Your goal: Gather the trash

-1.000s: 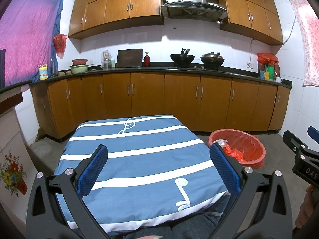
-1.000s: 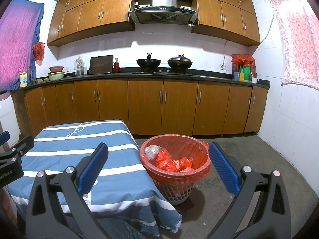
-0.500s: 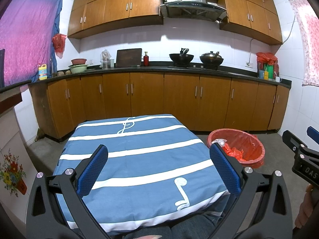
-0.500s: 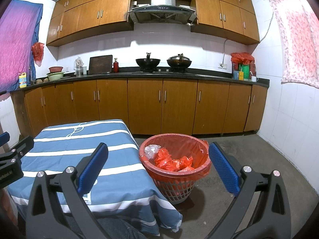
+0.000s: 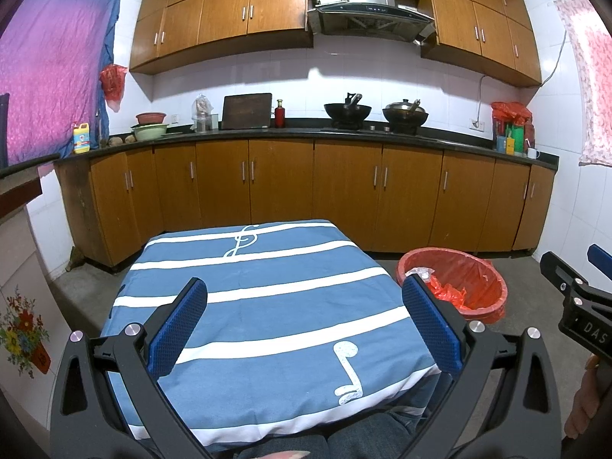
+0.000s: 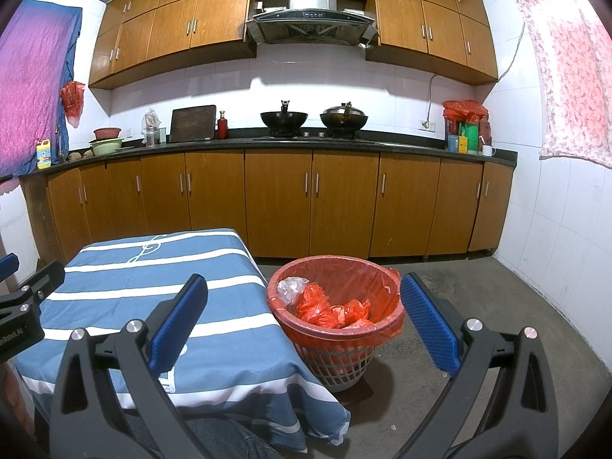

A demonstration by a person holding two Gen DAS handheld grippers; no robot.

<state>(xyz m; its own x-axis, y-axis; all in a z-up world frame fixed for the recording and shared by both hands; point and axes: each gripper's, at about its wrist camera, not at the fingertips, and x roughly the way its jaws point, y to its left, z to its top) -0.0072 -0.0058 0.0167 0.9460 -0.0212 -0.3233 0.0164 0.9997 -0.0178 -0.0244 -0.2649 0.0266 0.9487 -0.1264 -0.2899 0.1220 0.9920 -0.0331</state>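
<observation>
The left gripper (image 5: 304,319) hangs over the near half of the desk (image 5: 267,290), its blue-padded fingers (image 5: 179,325) spread wide with nothing between them. The desk wears a blue cloth with white stripes and music-note prints, and no loose item shows on the cloth in either view.

The right gripper (image 6: 304,319) is likewise spread wide and empty, held over the floor with its left finger above the desk's right edge. Between its fingers, at about 12 o'clock, stands the waste basket (image 6: 336,359), a grey lattice bin lined with a red bag (image 6: 386,290). It sits on the floor just beside the desk's right side. Inside lie crumpled red plastic trash (image 6: 325,308) and, at the basket's 10 o'clock, a clear crinkled piece (image 6: 290,287), possibly a plastic wrapper.

From the left wrist view the basket (image 5: 478,306) appears at 3 o'clock off the desk, partly behind the right finger, and the right gripper (image 5: 581,306) pokes in at the frame's right edge.

Behind runs a kitchen counter (image 6: 344,145) with two woks (image 6: 284,118) on the stove.
</observation>
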